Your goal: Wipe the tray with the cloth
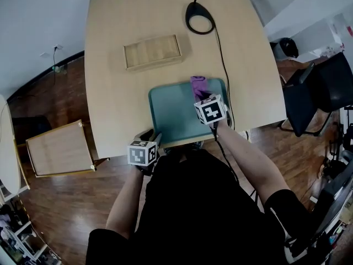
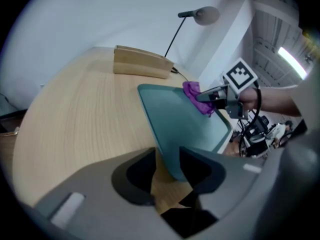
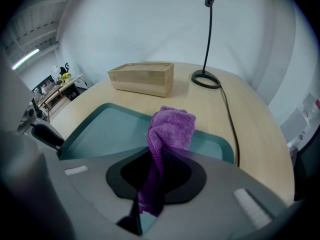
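We found the right claw point(image 3: 156, 181) clamped on the cloth point(image 3: 171, 126) at the tray's point(image 1: 174, 117) far right corner. The left claw point(image 2: 167, 166) stood apart astride its near left corner. We advised steadying that corner on the bench point(image 1: 110, 65), then stroking nearward.

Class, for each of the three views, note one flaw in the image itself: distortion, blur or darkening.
Head view: wide-angle lens bows the table edges. Left gripper view: dark rounded corners, right side smeared. Right gripper view: the cloth is crisp, the near jaws soft, corners dark.
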